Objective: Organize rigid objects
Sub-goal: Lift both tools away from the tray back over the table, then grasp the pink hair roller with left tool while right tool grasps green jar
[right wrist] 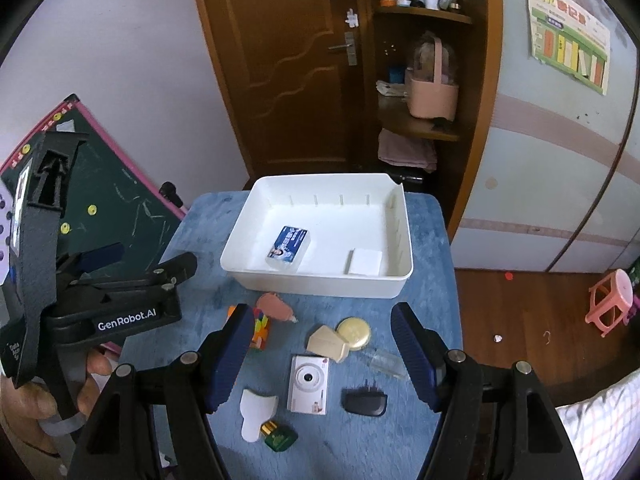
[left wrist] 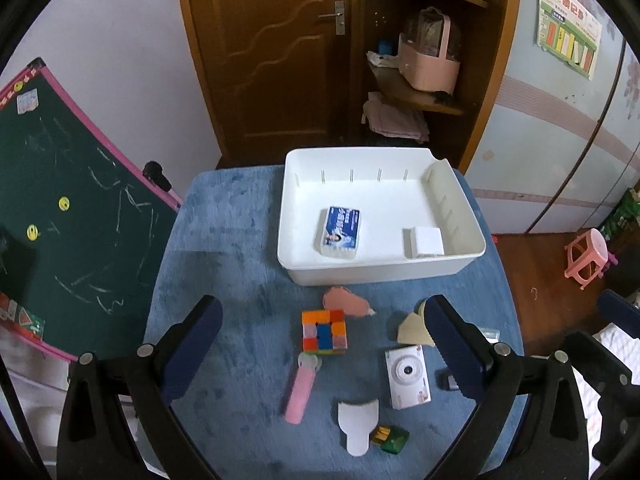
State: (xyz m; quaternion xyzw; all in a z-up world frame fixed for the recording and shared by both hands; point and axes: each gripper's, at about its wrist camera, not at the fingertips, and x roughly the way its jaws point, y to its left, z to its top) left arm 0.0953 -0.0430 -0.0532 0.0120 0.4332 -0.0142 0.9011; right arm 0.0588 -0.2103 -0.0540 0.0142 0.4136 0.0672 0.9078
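a blue-covered table (left wrist: pixel 224 240) filled the space below and ahead of both grippers. beyond their fingertips, at the table's far side, sat a white tray (left wrist: pixel 460 216), and inside it lay a blue-and-white pack (left wrist: pixel 340 230) and, nearer its right wall, a small white box (left wrist: pixel 428 241).

the left gripper (left wrist: pixel 324 344) hung over the near half of the table with its jaws spread wide and nothing between the pads. the right gripper (right wrist: pixel 320 354) stood likewise apart and empty; in its view the left gripper showed at the left, held by a person's hand (right wrist: pixel 44 396).

between the left gripper's fingers lay a colourful puzzle cube (left wrist: pixel 324 332), with a pink flat piece (left wrist: pixel 346 300) just past it toward the tray. a white camera (right wrist: pixel 309 384) lay face up between the right gripper's fingers. near it lay a beige wedge (right wrist: pixel 326 342) touching a round yellow disc (right wrist: pixel 354 332), a black oval object (right wrist: pixel 364 402) to its right, and a clear small item (right wrist: pixel 386 362) beside the right finger. closest to the grippers lay a pink strip (left wrist: pixel 301 392), a white flat cut-out (left wrist: pixel 356 426) and a small green-and-yellow piece (left wrist: pixel 394 438)
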